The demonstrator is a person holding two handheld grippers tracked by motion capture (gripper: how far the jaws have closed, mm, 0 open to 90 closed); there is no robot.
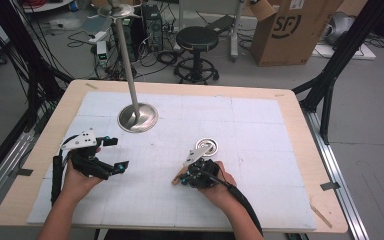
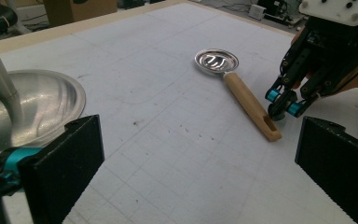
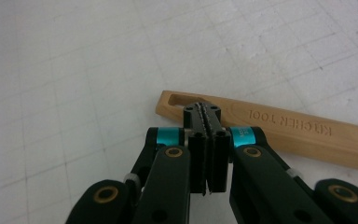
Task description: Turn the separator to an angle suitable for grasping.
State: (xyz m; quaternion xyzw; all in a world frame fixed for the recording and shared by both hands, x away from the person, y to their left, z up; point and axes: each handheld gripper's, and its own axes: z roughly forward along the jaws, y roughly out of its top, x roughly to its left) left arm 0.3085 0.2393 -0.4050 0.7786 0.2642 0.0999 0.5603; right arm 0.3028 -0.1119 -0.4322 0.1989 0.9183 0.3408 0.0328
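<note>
Claws x2: left (image 1: 116, 152) wide, right (image 3: 207, 113) pinched empty by 1 spoon (image 2: 237, 88), 1 stand (image 1: 137, 118).

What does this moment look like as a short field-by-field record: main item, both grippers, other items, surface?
main item: spoon, metal bowl, wooden handle, lying flat on the mat
right gripper: jaws shut with nothing between them, tips over the handle's slotted end; contact cannot be told
left gripper: jaws open, nothing between them, apart from the spoon
other item: metal stand, round base on the mat, upright pole
surface: white gridded mat on a wooden table
</note>
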